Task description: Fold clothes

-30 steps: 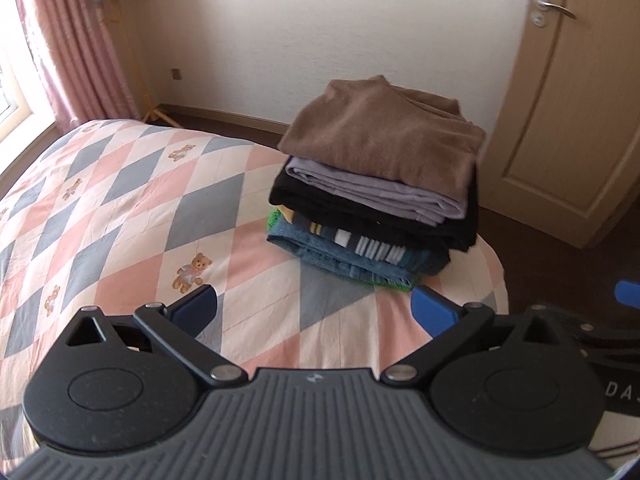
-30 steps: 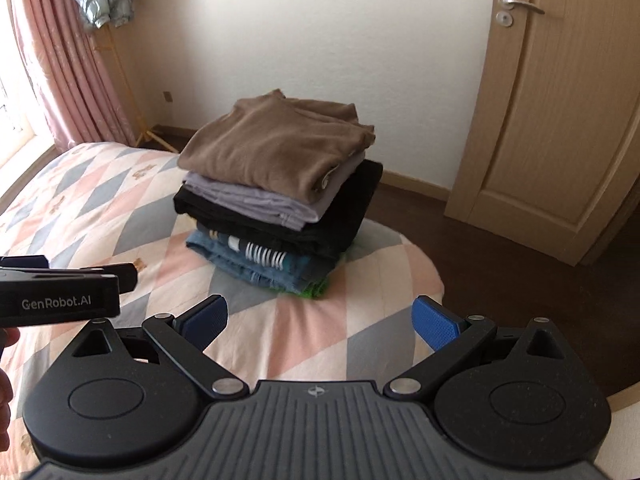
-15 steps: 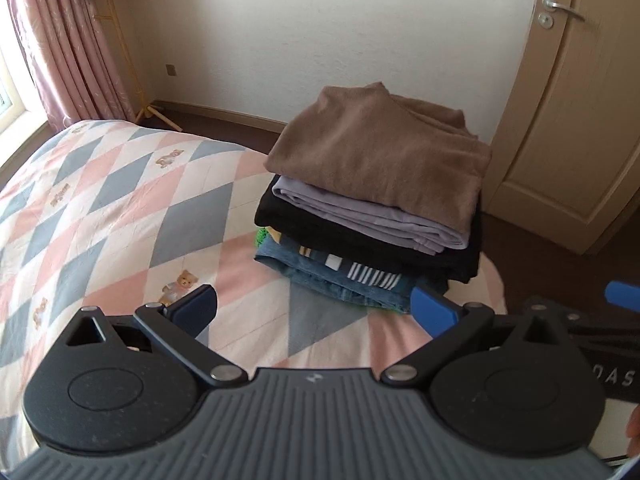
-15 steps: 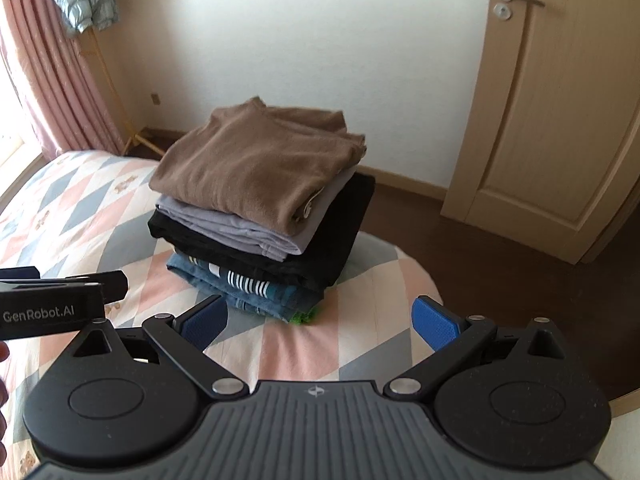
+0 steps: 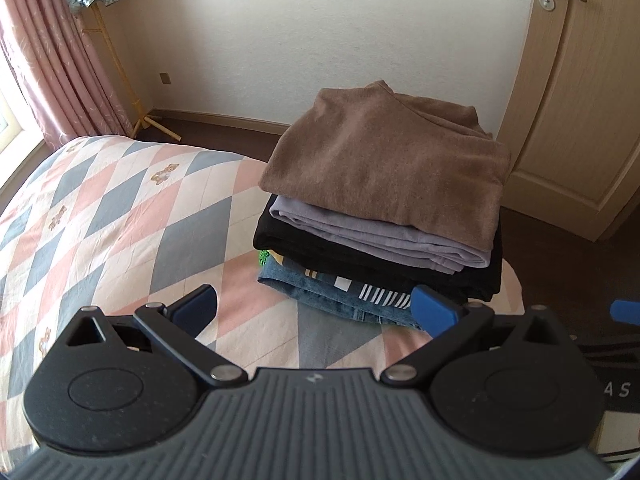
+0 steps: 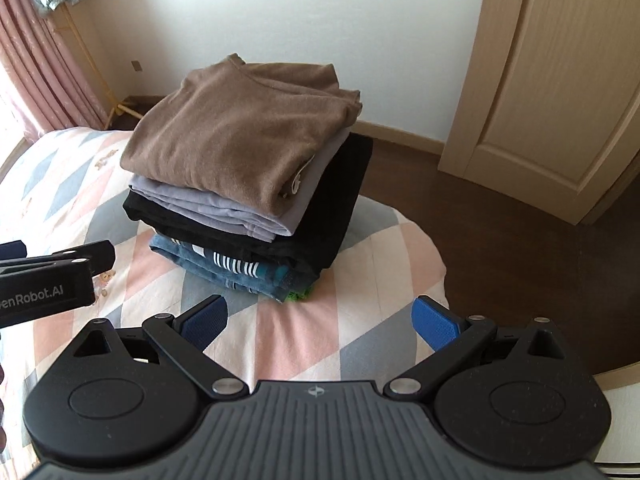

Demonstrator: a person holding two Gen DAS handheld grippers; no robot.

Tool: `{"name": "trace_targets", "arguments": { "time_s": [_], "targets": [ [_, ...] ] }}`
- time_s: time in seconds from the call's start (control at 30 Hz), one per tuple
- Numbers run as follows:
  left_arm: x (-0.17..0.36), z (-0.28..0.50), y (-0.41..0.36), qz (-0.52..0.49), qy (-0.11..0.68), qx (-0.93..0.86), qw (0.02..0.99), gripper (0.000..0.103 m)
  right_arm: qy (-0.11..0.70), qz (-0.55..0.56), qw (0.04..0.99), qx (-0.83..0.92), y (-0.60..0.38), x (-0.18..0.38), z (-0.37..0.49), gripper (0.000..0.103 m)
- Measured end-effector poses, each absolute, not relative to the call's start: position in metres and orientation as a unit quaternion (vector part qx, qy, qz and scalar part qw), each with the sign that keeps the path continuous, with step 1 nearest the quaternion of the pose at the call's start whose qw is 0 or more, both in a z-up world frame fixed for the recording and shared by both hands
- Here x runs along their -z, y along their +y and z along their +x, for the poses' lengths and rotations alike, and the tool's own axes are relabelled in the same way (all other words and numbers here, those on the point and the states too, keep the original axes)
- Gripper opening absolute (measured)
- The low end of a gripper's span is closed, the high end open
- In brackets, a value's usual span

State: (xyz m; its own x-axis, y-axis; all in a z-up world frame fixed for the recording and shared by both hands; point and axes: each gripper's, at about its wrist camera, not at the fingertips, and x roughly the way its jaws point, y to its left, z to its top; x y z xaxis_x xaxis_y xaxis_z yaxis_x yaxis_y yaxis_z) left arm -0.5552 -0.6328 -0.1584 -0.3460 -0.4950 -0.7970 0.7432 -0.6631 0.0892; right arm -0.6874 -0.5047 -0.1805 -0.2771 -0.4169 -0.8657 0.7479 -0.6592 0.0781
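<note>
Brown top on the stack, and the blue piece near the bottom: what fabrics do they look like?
The brown top looks like a soft fleece or brushed knit: matte, fuzzy nap, thick rounded folds. The blue piece looks like denim: faded mottled blue, stiff flat layers with a stitched seam edge. Both are guesses from surface look alone.

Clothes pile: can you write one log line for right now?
left gripper: open, empty | right gripper: open, empty | clothes pile: folded, stacked on bed | top: brown sweater
</note>
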Motion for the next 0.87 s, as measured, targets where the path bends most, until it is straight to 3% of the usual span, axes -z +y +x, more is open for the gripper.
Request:
{"name": "trace_targets", "arguments": {
  "time_s": [0.87],
  "targets": [
    [0.159,-0.552,-0.639,0.420,0.154,0.810,0.379,0.102,0.166,0.468,0.364,0.788,-0.504,0.175,-0.686,0.101]
  ]
}}
